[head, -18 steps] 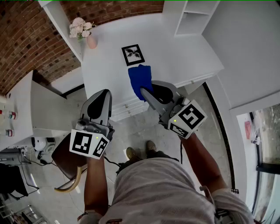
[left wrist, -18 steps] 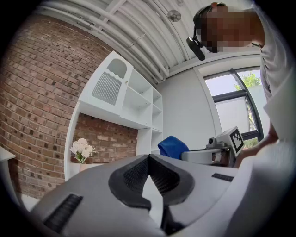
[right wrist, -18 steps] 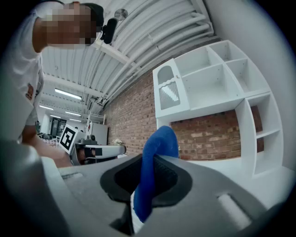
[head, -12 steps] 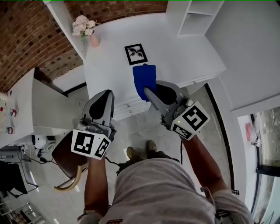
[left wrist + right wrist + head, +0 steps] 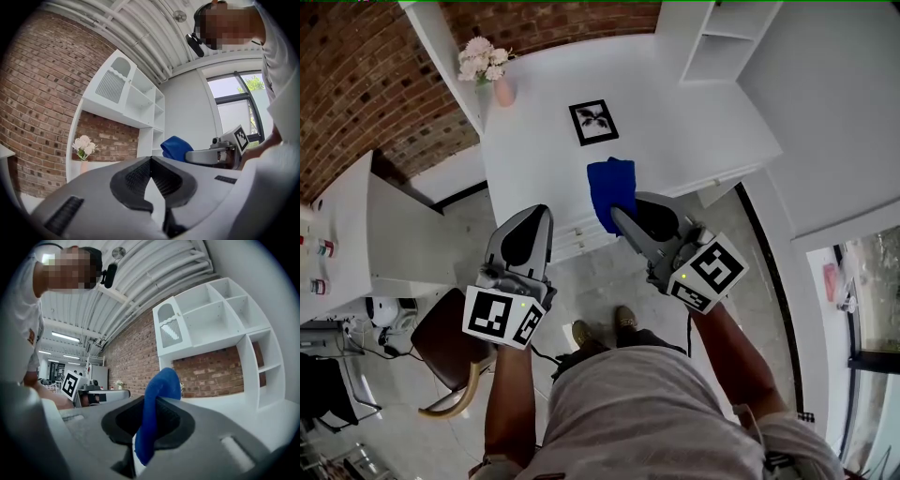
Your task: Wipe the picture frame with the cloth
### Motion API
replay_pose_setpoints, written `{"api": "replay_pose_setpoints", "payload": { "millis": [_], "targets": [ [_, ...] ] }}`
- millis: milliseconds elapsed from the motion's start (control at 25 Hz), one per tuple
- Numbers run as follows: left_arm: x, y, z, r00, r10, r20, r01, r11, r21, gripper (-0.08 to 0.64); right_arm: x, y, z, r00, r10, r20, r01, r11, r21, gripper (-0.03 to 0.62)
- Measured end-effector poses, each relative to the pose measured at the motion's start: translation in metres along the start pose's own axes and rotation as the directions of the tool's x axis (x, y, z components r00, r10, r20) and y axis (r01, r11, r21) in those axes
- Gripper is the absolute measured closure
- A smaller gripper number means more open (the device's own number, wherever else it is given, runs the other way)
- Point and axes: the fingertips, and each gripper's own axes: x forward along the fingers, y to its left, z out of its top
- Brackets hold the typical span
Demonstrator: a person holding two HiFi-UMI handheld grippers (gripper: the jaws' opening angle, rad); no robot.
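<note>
A small black picture frame with a dark leaf print lies flat on the white table. Nearer me hangs a blue cloth, pinched in my right gripper, which is shut on it over the table's front edge. In the right gripper view the blue cloth stands folded between the jaws and hides the frame. My left gripper is level to the left of the table's front, shut with nothing in it. In the left gripper view the closed jaws meet, and the blue cloth shows to the right.
A pink vase of pale flowers stands at the table's far left corner. White shelving rises at the back right against a brick wall. Drawers sit under the table front. A chair stands on the floor at left.
Both grippers sit slightly lower and further right in the head view. The cloth has stayed in the right gripper. The table and frame have shifted a little right in the view.
</note>
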Motion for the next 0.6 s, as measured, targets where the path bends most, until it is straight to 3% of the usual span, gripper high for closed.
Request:
{"api": "replay_pose_setpoints", "payload": {
  "millis": [280, 600],
  "targets": [
    [-0.012, 0.015, 0.003, 1.000, -0.026, 0.011, 0.026, 1.000, -0.001, 0.560, 0.007, 0.008, 0.000, 0.999, -0.050, -0.003, 0.050, 0.999, 0.008, 0.543],
    [-0.010, 0.049, 0.016, 0.998, -0.031, 0.046, 0.032, 0.999, -0.012, 0.560, 0.021, 0.006, 0.007, 0.993, -0.114, -0.032, 0.112, 0.992, -0.049, 0.543]
  ]
}}
